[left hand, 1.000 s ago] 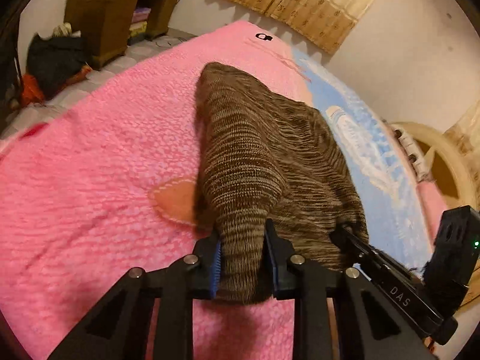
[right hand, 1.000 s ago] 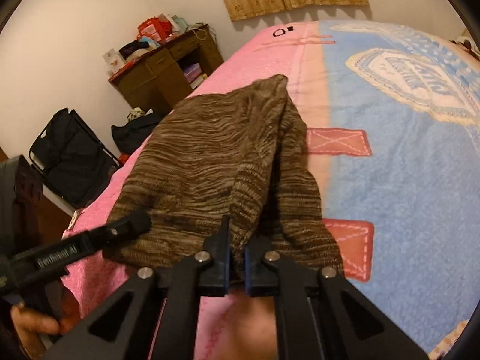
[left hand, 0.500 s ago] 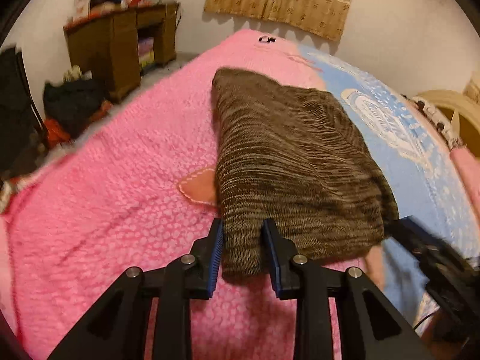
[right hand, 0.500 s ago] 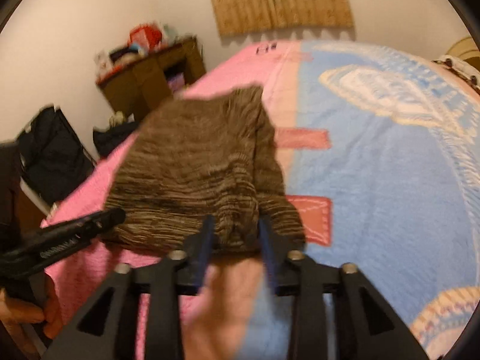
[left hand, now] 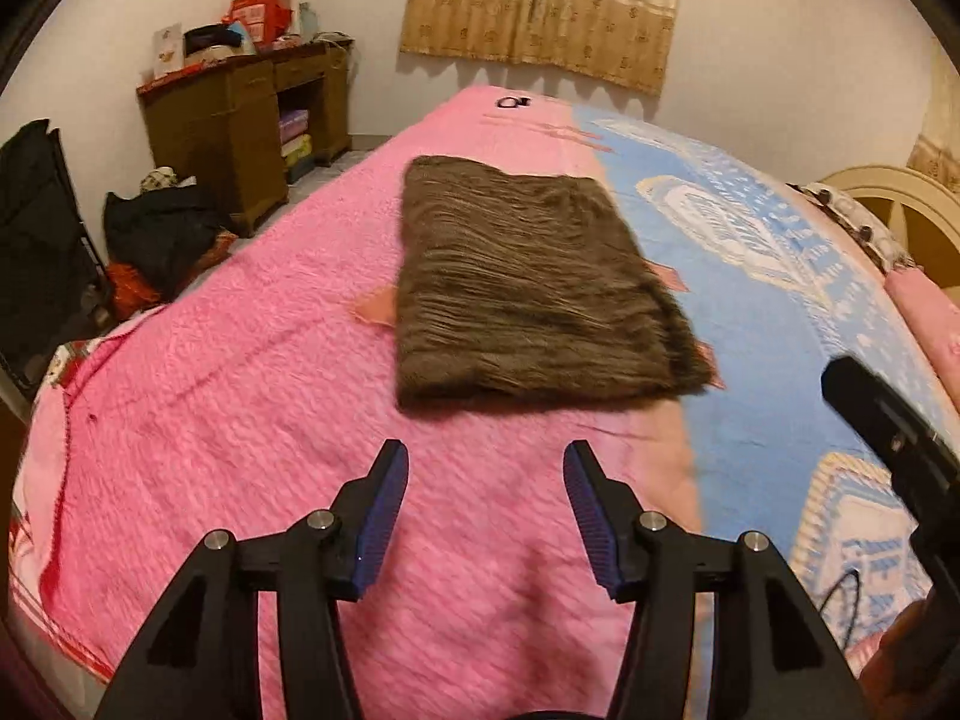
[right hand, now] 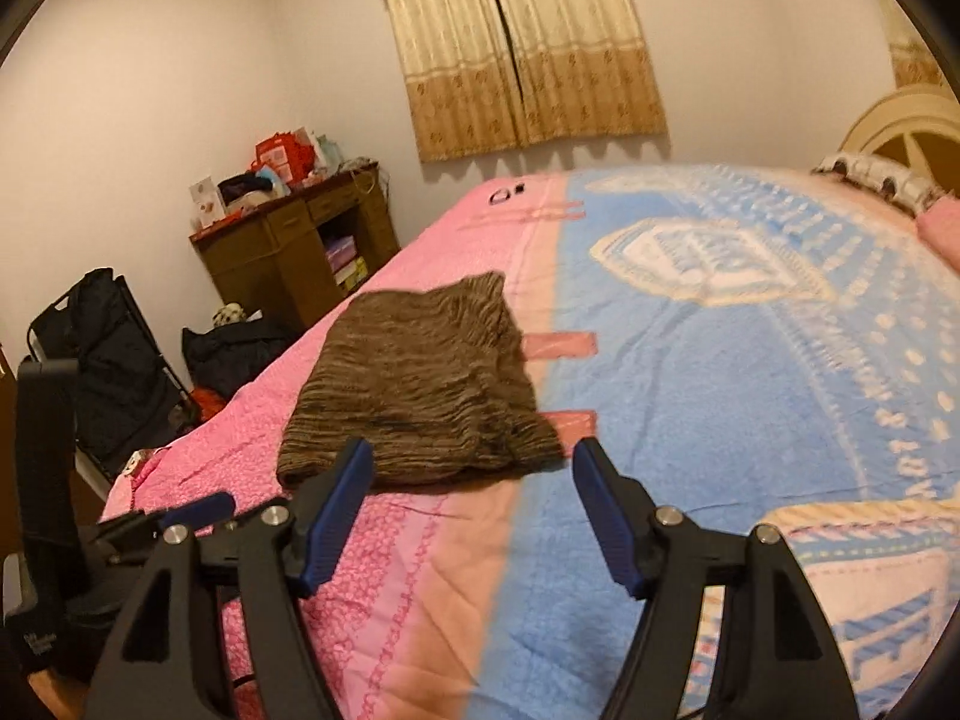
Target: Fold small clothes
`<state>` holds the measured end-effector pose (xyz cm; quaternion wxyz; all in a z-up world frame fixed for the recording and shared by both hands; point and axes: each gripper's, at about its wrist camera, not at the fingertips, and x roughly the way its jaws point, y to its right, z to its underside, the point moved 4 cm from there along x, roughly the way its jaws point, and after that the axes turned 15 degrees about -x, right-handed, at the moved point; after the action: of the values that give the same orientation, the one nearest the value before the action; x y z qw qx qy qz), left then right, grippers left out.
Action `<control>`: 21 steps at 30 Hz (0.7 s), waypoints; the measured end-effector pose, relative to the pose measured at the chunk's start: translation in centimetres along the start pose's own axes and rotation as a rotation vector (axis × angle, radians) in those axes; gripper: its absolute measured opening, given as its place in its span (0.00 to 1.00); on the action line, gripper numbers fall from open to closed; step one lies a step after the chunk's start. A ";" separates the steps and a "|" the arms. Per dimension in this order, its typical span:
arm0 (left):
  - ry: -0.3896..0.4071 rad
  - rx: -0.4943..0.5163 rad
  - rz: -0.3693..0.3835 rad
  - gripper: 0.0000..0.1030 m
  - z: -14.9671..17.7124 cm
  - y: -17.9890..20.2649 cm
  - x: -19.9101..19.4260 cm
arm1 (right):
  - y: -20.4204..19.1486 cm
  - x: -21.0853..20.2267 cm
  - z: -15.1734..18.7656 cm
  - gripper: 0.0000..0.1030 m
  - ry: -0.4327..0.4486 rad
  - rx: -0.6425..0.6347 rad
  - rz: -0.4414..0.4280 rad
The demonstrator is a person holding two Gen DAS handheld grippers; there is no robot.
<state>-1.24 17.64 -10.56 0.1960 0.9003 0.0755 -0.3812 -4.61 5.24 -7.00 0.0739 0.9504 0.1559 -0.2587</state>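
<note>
A brown striped knit garment [left hand: 528, 288] lies folded flat as a rectangle on the pink and blue bed blanket [left hand: 240, 420]. It also shows in the right wrist view [right hand: 420, 384]. My left gripper [left hand: 486, 480] is open and empty, held back from the garment's near edge. My right gripper [right hand: 474, 480] is open and empty, just short of the garment's near edge. The right gripper's body shows at the right of the left wrist view [left hand: 888, 432]; the left gripper's body shows at the lower left of the right wrist view [right hand: 120, 540].
A brown wooden desk [left hand: 240, 120] with clutter on top stands by the far wall left of the bed. Black bags [left hand: 162, 228] lie on the floor beside it. A curtain [right hand: 522, 48] hangs on the far wall. A cream headboard [left hand: 888, 204] is at the right.
Both grippers let go of the garment, opened wide and pulled back toward the bed's near edge. The garment now lies flat and folded on the blanket.
</note>
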 end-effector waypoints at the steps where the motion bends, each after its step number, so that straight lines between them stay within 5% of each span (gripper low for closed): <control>1: -0.005 0.010 0.019 0.54 0.4 0.7 -0.3 | 0.1 -0.6 -0.1 0.77 0.010 -0.008 0.014; 6: -0.021 0.024 0.092 0.54 1.4 3.0 -1.2 | 0.8 -2.9 -0.7 0.81 0.072 -0.038 0.081; 13: 0.060 0.073 0.017 0.54 1.6 4.3 -2.7 | 2.0 -3.9 0.1 0.81 0.089 -0.006 0.106; 21: 0.034 0.070 -0.035 0.54 1.7 4.4 -2.1 | 2.7 -4.5 -0.2 0.82 0.111 0.012 0.118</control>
<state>-2.54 12.99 -8.83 0.1563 0.9115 0.0809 -0.3717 -7.25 1.55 -4.33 0.0745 0.9713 0.1017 -0.2017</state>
